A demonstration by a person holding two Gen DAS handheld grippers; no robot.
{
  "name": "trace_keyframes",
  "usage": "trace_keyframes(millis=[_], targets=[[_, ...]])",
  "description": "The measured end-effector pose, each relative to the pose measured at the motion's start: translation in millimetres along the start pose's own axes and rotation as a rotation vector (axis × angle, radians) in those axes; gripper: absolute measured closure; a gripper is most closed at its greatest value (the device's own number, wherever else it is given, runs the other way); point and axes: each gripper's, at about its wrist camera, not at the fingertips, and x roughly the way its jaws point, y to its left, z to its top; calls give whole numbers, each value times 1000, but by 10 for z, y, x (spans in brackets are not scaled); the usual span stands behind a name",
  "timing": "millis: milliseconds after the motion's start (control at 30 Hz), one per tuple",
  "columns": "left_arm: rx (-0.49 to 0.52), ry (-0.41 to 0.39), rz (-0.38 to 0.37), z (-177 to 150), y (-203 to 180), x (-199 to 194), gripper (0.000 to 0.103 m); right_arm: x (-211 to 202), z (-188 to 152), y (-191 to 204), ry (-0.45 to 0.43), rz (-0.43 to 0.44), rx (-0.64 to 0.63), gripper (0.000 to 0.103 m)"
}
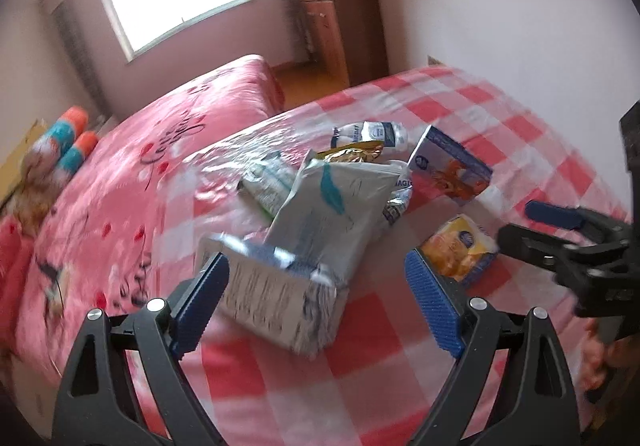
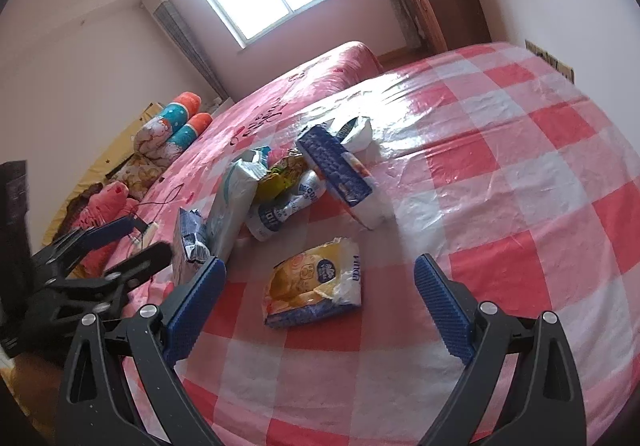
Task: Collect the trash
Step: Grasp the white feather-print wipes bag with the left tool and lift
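Step in hand: approach to the trash pile. Left gripper [image 1: 316,302] jaws spread, empty, a grey packet [image 1: 276,298] at 12 o'clock between them. Right gripper [image 2: 320,310] jaws spread, empty, yellow wrapper [image 2: 312,286] at 12 o'clock. Next: advance, then close.

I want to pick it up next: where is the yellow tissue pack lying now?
The yellow tissue pack lies alone on the checked cloth, between the open right claw's fingers in the right wrist view, nearer than the trash pile.
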Motion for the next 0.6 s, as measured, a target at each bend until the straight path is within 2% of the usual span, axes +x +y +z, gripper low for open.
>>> trace_keyframes(millis=[100,267,367,600], targets=[[28,36,11,61,10,168,13,7,23,-70,12,8,20,9],[-77,74,-30,122,232,415,13,27,54,-141,26,17,38,9],[-28,63,-56,185,215,523,13,58,60,-167,41,21,45,9],[71,98,-172,287,150,728,13,97,71,-236,52,23,56,9]])
